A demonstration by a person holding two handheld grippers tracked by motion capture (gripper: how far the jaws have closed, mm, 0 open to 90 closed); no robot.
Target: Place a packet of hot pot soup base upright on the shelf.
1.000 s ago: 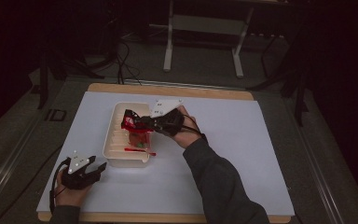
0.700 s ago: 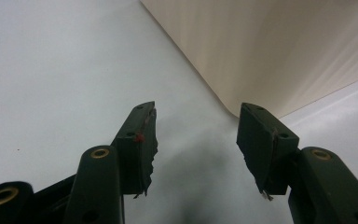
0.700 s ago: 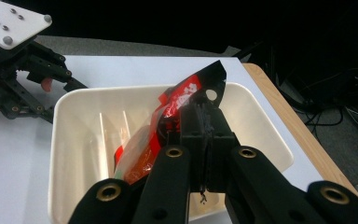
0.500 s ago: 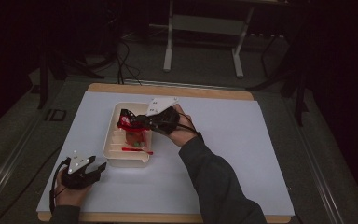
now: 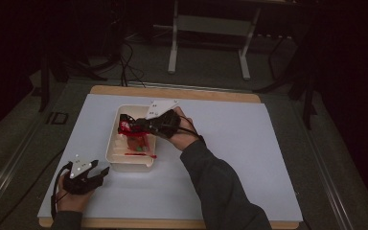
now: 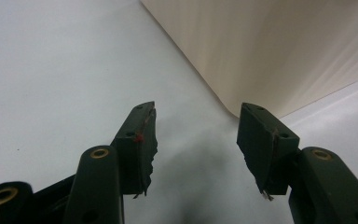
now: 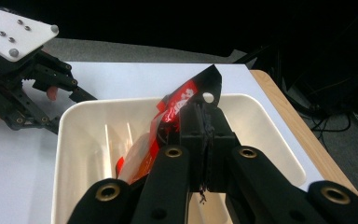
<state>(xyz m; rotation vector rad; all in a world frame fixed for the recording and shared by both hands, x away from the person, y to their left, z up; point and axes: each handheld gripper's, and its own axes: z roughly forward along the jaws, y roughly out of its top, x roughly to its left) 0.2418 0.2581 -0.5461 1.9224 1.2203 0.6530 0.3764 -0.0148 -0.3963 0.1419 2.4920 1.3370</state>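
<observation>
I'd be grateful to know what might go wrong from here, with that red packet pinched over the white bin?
The right gripper pinches only the top edge of the red packet, near its hang hole, so the film might tear or slip loose. The packet's lower end hangs inside the white bin, so it might catch on the wall. The left gripper rests open beside the bin, not steadying it, so a snag might drag it.

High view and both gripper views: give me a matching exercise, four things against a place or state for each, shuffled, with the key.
Things:
1. right gripper
2. left gripper
3. red packet
4. white bin

Places or states:
A. jaws apart, nothing between them, low over the white mat beside the bin
B. stands on the mat, with red-and-clear wrappers inside
C. jaws closed, above the bin
D. pinched by its top edge, hanging into the bin

Pairs: 1-C, 2-A, 3-D, 4-B
</observation>
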